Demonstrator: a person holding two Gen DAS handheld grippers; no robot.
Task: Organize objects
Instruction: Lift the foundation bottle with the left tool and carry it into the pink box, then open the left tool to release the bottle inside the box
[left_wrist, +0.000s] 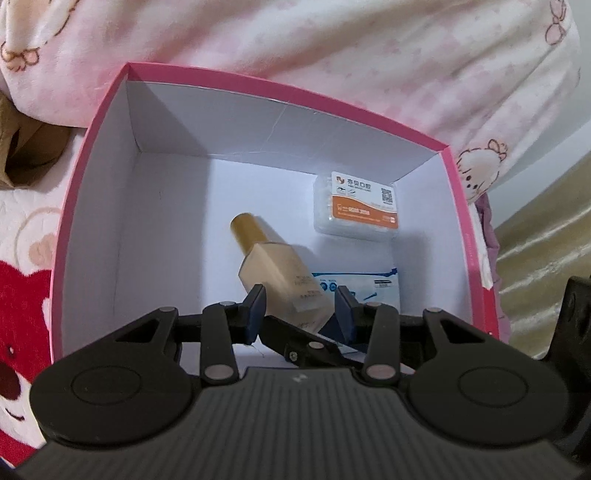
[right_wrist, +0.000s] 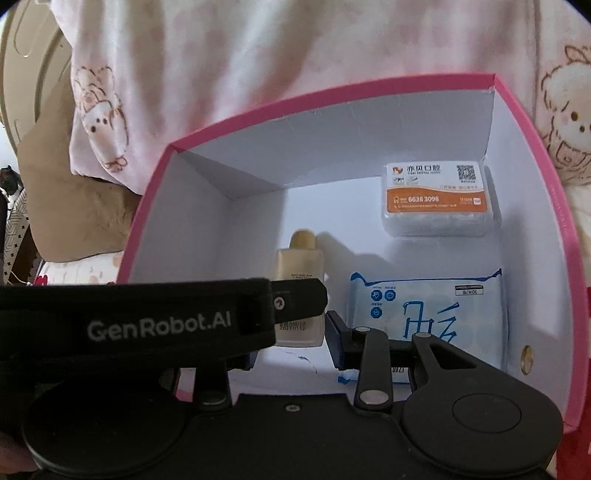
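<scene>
Surroundings noted: soft furnishings only

We record a pink-and-white blanket (left_wrist: 332, 55) printed with cartoon lambs, draped behind and to both sides. We also find a red bear-print fabric (left_wrist: 22, 306) at the left, a tan cushion (right_wrist: 70, 206) beneath the blanket, and glossy beige cloth (left_wrist: 543, 243) at the right.

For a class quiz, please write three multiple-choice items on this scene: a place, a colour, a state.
1. Where does the orange-label case lie? A) in a far corner of the box B) outside the box C) on a plate
2. What colour is the box rim? A) green B) pink C) black
3. How is the box? A) closed by a lid B) upside down C) open on top
Answers: 1 A, it sits by the far wall; 2 B, the rim is pink; 3 C, its white inside shows.
</scene>
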